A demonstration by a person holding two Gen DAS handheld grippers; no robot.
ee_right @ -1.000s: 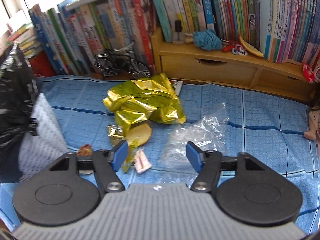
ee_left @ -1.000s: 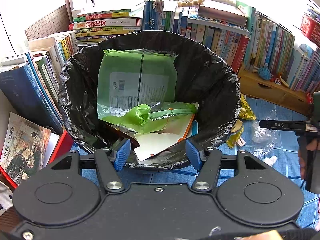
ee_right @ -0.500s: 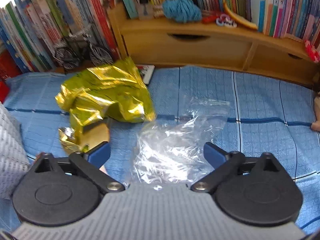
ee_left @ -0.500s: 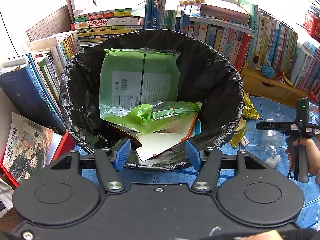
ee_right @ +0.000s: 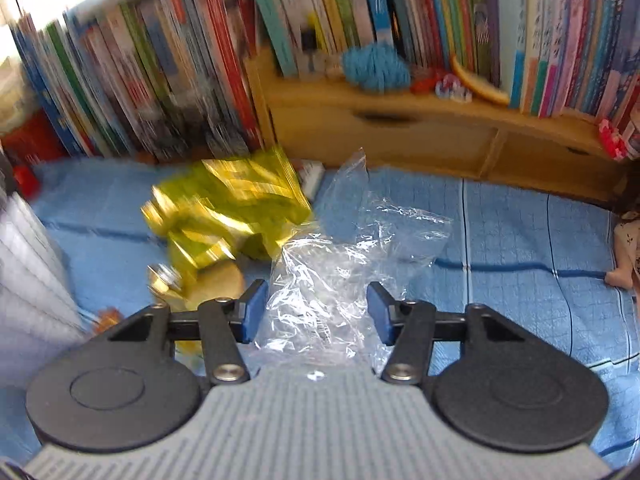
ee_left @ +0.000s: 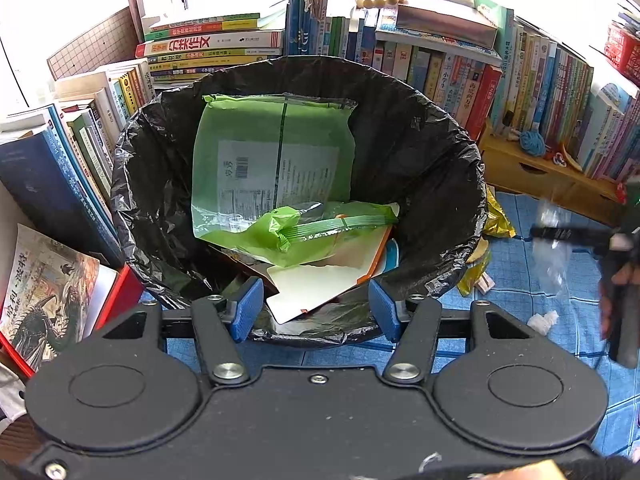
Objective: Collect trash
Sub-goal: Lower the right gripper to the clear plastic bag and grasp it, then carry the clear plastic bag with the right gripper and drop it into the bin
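Since the earlier frame the right tongs [ee_right: 316, 312] have swung over the clear plastic wrapper [ee_right: 340, 272] and are closing, pads not yet pressing it; wrapper right of the lined bin [ee_left: 440, 168]; left tongs [ee_left: 316, 310] hang released over the bin's near rim, empty; the green packet [ee_left: 276, 160] inside carries a barcode, print unreadable.

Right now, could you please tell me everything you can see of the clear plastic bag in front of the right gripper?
The clear plastic bag is a thin, see-through film, crumpled and glinting, with one corner standing up. It lies on the blue mat, its left edge against the gold foil wrapper. Its near part sits between the jaws of the right gripper, which are closing on it; whether the pads press it yet is unclear. The left wrist view shows it blurred.
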